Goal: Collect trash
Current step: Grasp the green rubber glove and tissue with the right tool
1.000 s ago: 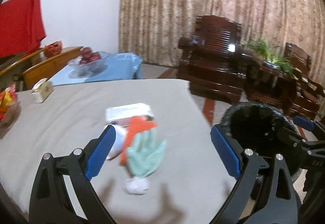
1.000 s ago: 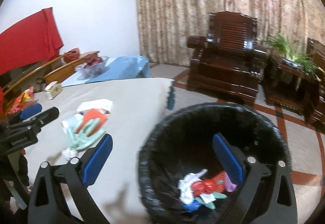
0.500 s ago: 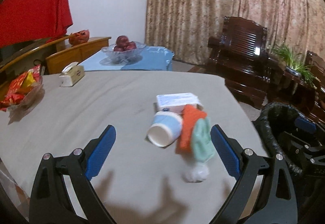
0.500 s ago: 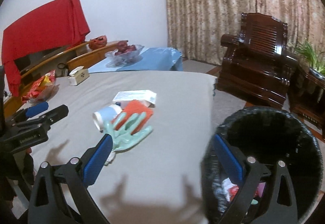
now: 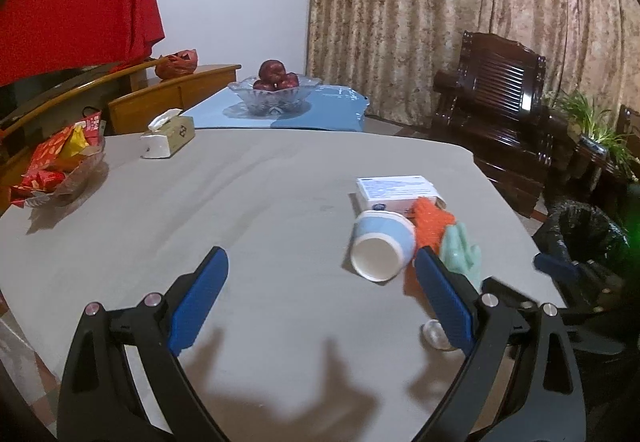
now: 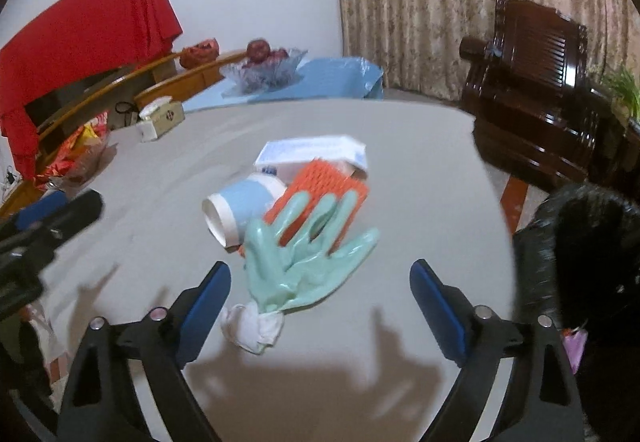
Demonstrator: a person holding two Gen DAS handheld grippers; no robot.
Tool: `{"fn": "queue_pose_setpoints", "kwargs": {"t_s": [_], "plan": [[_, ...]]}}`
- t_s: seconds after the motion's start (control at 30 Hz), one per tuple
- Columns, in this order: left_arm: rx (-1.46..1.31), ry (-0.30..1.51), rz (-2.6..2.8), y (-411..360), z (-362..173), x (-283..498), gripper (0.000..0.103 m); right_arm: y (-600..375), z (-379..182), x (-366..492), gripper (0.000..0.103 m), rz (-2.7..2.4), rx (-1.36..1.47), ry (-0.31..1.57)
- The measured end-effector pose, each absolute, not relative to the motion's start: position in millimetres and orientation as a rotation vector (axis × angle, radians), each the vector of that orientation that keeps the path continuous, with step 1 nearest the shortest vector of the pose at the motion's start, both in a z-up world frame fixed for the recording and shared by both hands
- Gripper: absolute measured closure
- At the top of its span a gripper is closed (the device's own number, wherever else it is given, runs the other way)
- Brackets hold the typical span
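Note:
A pile of trash lies on the grey table: a tipped blue paper cup, an orange net, a mint green glove, a white box and a crumpled white tissue. My right gripper is open and empty, just before the glove and tissue. My left gripper is open and empty, left of the pile. A black-lined trash bin stands off the table's right edge.
A tissue box, a dish of red snack packets and a glass bowl of apples sit at the far left and back. Dark wooden armchairs and a potted plant stand beyond the table.
Both grippers swung left, away from the bin and toward the table. The right gripper has come over the table, close to the glove. Both stayed open.

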State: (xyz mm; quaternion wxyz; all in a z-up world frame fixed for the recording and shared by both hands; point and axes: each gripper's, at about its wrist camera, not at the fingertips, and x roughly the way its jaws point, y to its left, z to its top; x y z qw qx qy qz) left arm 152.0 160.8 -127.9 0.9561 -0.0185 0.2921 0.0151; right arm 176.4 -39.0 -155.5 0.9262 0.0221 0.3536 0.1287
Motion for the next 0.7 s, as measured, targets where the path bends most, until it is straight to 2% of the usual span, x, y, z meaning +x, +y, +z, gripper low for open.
{"fn": "queue_pose_setpoints", "kwargs": {"t_s": [0.2, 0.33, 0.4, 0.47, 0.53, 0.63, 0.7], "plan": [[-0.054, 0.605, 0.046, 175.8, -135.0, 153.7, 0.011, -18.0, -178.6, 189.1, 0.021, 0.251, 0.031, 0.794], [-0.061, 0.613, 0.048, 179.4, -138.8, 155.4, 0.011, -10.5, -190.3, 195.0, 0.035, 0.248, 0.013, 0.834], [-0.066, 0.614, 0.047, 180.9, -140.1, 156.9, 0.011, -9.3, -195.8, 198.0, 0.038, 0.259, 0.027, 0.858], [-0.07, 0.614, 0.045, 181.4, -140.8, 157.7, 0.011, -9.4, -196.6, 198.5, 0.044, 0.268, 0.045, 0.866], [-0.073, 0.614, 0.043, 181.1, -141.4, 158.7, 0.011, -9.6, -194.7, 197.5, 0.062, 0.301, 0.051, 0.869], [-0.075, 0.615, 0.039, 178.3, -141.9, 157.6, 0.011, -13.0, -189.7, 195.1, 0.074, 0.34, 0.077, 0.874], [-0.075, 0.615, 0.034, 174.2, -141.5, 156.8, 0.011, -17.2, -184.5, 192.6, 0.077, 0.35, 0.092, 0.867]]}}
